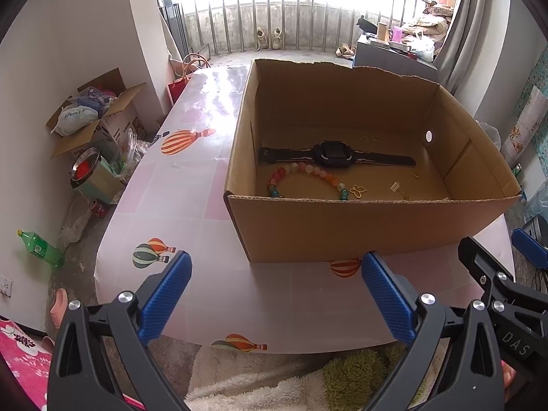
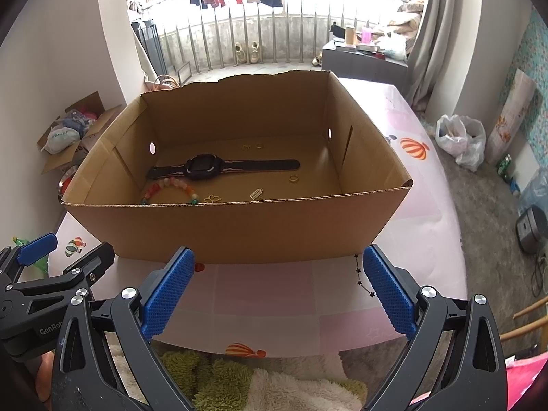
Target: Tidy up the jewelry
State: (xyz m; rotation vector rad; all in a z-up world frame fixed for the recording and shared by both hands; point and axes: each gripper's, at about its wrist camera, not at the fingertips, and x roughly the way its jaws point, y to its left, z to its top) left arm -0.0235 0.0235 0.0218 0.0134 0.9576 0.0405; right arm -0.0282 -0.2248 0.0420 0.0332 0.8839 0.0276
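Observation:
An open cardboard box point(image 1: 359, 229) point(image 2: 239, 226) stands on the table. Inside lie a black smartwatch point(image 1: 334, 156) point(image 2: 205, 167), a coloured bead bracelet point(image 1: 301, 176) point(image 2: 167, 186), a gold butterfly charm point(image 1: 358, 191) point(image 2: 213, 199), a small gold ring point(image 1: 415, 174) point(image 2: 293, 178), a little silver tag charm point(image 1: 395, 186) point(image 2: 256, 194) and tiny gold pieces point(image 1: 370, 138) point(image 2: 251, 146) near the far wall. My left gripper point(image 1: 275, 269) and right gripper point(image 2: 278, 263) hover open in front of the box's near wall, both holding nothing.
The table wears a pink cloth point(image 1: 191, 178) with balloon prints. Left of it on the floor sit a cluttered carton point(image 1: 96, 113), a metal bowl point(image 1: 85, 167) and a green bottle point(image 1: 41, 248). A white plastic bag point(image 2: 460, 140) lies to the right. A fluffy rug point(image 2: 257, 383) lies below.

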